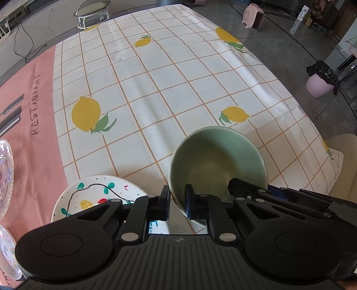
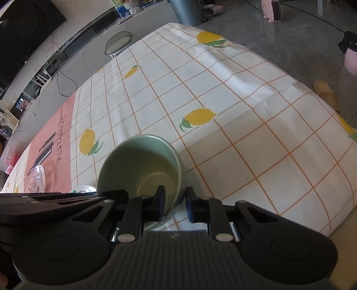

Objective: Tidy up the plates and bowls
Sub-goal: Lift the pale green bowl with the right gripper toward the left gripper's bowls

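Observation:
A pale green bowl stands near the front edge of the lemon-print tablecloth. My left gripper is shut on the bowl's left rim, with one finger outside the wall and one inside. My right gripper clamps the opposite rim of the same green bowl, again with the wall between its fingers. In the left wrist view the other gripper's black finger reaches in over the right rim. The bowl is empty.
A white plate painted with fruit and leaves lies just left of the bowl. A cut-glass dish sits farther left on the pink "RESTAURANT" cloth. A pink bin and a small pink heater stand on the floor beyond the table.

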`<state>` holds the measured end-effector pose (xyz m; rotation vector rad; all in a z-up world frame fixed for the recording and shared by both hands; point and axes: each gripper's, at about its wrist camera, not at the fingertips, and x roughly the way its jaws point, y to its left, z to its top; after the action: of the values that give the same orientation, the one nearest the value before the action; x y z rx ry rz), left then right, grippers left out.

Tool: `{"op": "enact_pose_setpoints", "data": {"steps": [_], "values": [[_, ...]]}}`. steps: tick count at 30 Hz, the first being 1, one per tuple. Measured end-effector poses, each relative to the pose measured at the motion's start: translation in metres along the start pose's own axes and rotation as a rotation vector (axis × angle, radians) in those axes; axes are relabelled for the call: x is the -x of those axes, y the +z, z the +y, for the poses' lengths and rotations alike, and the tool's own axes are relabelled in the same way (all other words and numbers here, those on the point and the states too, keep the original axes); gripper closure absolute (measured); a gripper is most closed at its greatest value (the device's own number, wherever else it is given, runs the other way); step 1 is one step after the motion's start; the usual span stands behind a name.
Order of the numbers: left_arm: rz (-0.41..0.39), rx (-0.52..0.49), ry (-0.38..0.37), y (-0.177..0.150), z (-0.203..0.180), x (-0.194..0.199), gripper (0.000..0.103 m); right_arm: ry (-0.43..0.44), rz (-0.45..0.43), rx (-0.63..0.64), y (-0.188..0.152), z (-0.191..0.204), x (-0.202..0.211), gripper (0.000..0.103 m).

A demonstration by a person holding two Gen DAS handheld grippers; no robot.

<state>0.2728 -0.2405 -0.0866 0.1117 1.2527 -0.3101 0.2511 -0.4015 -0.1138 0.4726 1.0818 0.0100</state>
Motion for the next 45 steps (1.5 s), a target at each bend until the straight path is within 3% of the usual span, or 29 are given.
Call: {"op": "enact_pose_setpoints", "data": {"steps": [10,21,32,38,45], "values": [[-0.014,0.013,-0.009,-0.008,-0.003,0.019,0.088,0.063,-0.058,-0.01,-0.005,-0.009,0.019,0.087],[-0.106,0.015,-0.003,-0.032,0.007,0.08,0.088,0.234,-0.14,0.004,-0.02,-0.004,0.061,0.087],[-0.278,0.126,0.019,-0.086,0.062,0.158,0.088,0.33,-0.217,0.214,-0.044,0.069,0.11,0.087],[-0.331,0.242,0.048,-0.125,0.107,0.193,0.088,0.394,-0.223,0.344,-0.072,0.127,0.129,0.087],[-0.355,0.343,0.124,-0.163,0.155,0.213,0.088,0.422,-0.202,0.411,-0.111,0.195,0.13,0.088]]}}
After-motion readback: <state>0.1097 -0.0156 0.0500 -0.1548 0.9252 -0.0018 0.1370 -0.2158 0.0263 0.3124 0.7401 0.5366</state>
